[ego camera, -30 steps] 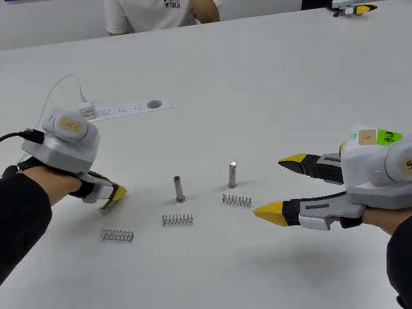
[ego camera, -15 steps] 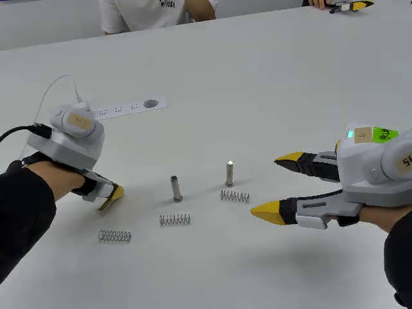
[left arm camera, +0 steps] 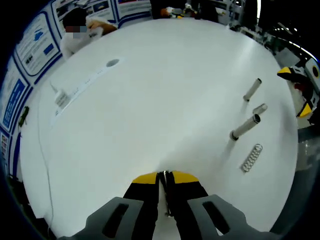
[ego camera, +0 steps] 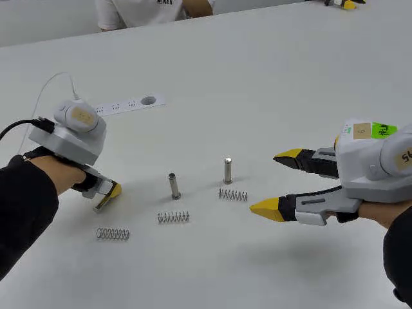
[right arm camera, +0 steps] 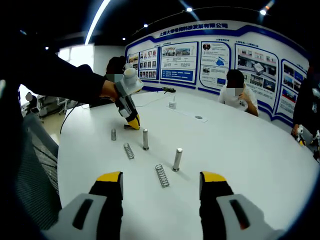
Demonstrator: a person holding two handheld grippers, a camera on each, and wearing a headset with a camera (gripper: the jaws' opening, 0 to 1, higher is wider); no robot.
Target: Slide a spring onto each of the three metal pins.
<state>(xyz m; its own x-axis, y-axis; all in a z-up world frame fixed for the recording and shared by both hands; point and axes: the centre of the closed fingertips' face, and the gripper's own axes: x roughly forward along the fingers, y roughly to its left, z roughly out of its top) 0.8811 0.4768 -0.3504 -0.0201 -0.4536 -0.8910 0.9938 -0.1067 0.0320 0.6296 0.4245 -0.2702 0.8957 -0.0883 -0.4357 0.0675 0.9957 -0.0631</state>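
Note:
Two metal pins stand upright mid-table, one (ego camera: 173, 185) to the left of the other (ego camera: 227, 170). Three springs lie flat in front of them: left (ego camera: 112, 234), middle (ego camera: 173, 217), right (ego camera: 232, 194). My left gripper (ego camera: 109, 193) rests low at the table's left, shut on a third metal pin whose grey end (ego camera: 100, 206) sticks out below the yellow tips. My right gripper (ego camera: 275, 181) hovers to the right of the pins, open and holding nothing. The right gripper view shows the pins (right arm camera: 145, 139) (right arm camera: 177, 159) and a spring (right arm camera: 161, 175) ahead of its jaws.
A white power strip (ego camera: 129, 104) with a cable lies behind the left gripper. A person in a white shirt (ego camera: 138, 9) sits at the far edge. Another yellow-tipped gripper (ego camera: 341, 3) lies at the far right.

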